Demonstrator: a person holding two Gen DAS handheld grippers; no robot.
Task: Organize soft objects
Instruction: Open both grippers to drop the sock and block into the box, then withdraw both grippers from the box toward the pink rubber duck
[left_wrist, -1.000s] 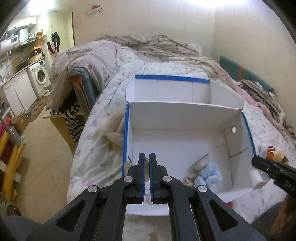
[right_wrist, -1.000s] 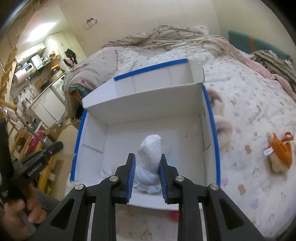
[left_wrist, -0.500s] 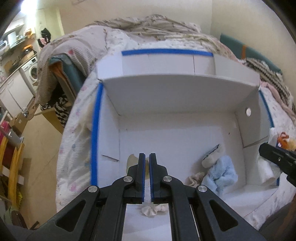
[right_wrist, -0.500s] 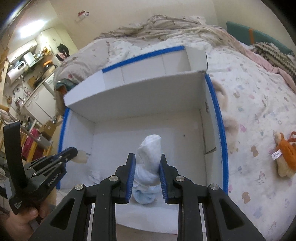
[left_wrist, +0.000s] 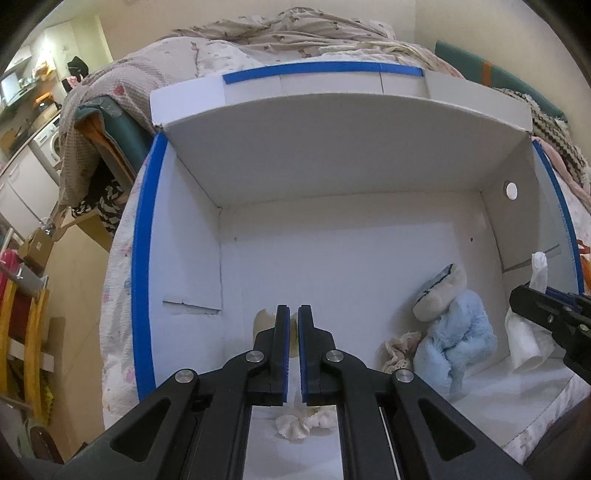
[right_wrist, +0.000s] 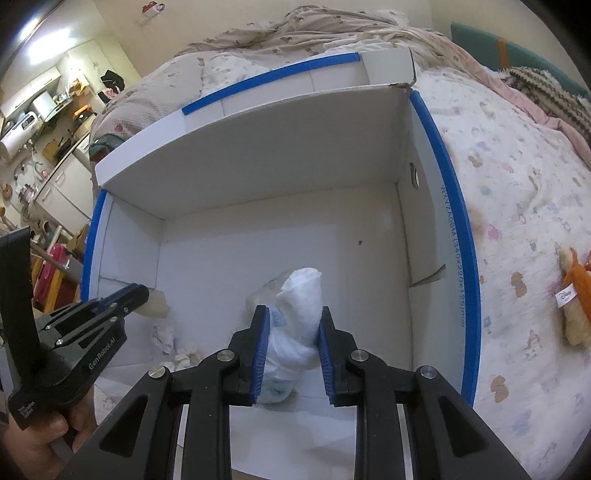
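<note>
**A:** Inside the box (left_wrist: 354, 155), over its near edge, that's where both my grippers are. The right gripper (right_wrist: 290, 354) is clamped on a white cloth bundle (right_wrist: 299, 306), blue pads pressed into both sides, and the top of the bundle pokes up past the fingertips.

**B:** And the left?

**A:** My left gripper (left_wrist: 291, 350) is squeezed nearly together with just a thin slit between the pads. There's a cream thing (left_wrist: 263, 321) right at the tips. From the right cam it looks like it's sitting at the very end of the fingers, but I honestly can't tell if I'm pinching it.

**B:** What else is in the box?

**A:** A blue plush (left_wrist: 452, 325) slumped by the right wall, with a lacy scrap (left_wrist: 400, 341) touching it, and a small white ruffled bit (left_wrist: 293, 430) near the front edge. Outside on the bed (right_wrist: 517, 184), well apart from the box, there's an orange toy (right_wrist: 578, 295).
</note>
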